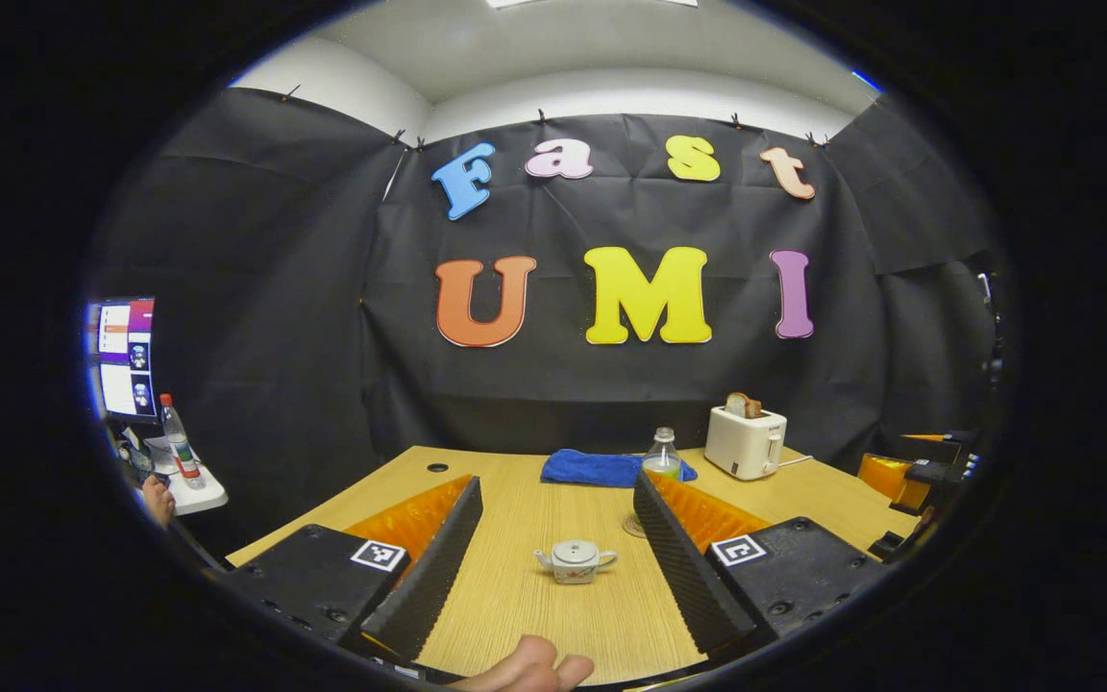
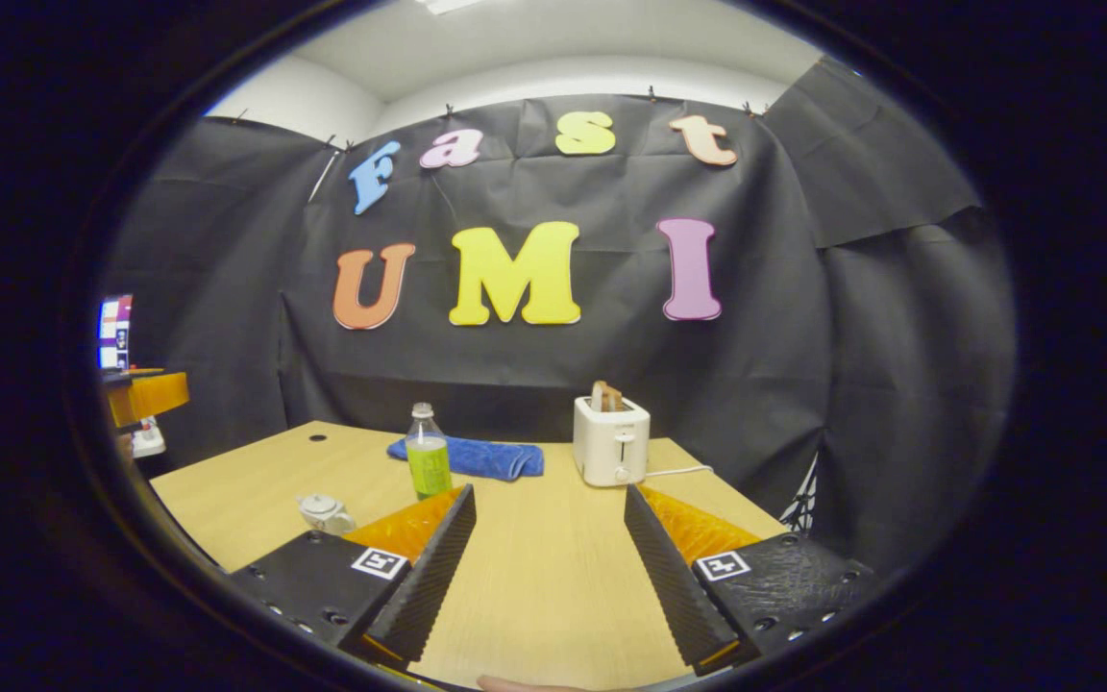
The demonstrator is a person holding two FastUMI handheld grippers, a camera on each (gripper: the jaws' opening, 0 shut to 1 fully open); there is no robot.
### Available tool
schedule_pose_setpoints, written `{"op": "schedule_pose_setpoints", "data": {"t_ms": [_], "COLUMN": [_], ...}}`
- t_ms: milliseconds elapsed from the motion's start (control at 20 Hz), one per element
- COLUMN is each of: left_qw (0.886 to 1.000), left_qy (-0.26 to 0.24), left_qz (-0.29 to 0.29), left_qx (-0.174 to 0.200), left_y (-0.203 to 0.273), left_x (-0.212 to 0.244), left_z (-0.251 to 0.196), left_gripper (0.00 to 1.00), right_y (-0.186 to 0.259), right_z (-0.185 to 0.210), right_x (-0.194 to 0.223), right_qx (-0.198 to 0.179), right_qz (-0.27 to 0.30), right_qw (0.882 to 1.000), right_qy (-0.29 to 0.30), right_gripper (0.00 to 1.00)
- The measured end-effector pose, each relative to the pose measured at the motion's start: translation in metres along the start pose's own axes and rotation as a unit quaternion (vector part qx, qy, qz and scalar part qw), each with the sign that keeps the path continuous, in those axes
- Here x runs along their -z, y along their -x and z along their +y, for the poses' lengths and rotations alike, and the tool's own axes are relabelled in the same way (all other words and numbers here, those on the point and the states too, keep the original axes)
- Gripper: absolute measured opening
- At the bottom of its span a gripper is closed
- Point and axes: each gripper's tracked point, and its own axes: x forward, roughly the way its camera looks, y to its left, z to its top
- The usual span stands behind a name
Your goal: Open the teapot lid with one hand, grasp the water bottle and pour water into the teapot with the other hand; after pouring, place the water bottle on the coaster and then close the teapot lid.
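In the left gripper view, the left gripper is held wide apart and empty above the table; the teapot is framed between its fingers, lid on, with the water bottle behind, by the coaster. The small lid knob could be missed.

In the right gripper view, the right gripper is likewise spread wide, empty. The water bottle is seen off to its left, the teapot lower left; the bottle could be toppled if clipped.
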Motion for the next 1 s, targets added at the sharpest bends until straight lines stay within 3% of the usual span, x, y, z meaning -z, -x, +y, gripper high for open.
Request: {"op": "schedule_pose_setpoints", "data": {"t_ms": [150, 500, 1000], "left_qw": [1.0, 0.999, 0.999], "left_qy": [0.002, -0.014, -0.02], "left_qz": [0.022, 0.029, 0.034], "left_qx": [-0.017, -0.005, -0.007], "left_y": [-0.005, -0.009, -0.012], "left_x": [0.011, 0.018, 0.021], "left_z": [0.006, -0.004, -0.003], "left_gripper": [0.99, 0.99, 0.99], "right_y": [0.001, 0.006, -0.001], "right_z": [0.002, 0.009, 0.011], "right_x": [-0.001, -0.008, -0.001], "right_qx": [-0.003, 0.002, 0.003], "right_qz": [-0.004, -0.03, -0.024], "right_qw": [1.0, 0.999, 0.999], "right_qy": [0.006, 0.036, 0.022], "right_gripper": [0.93, 0.93, 0.96]}}
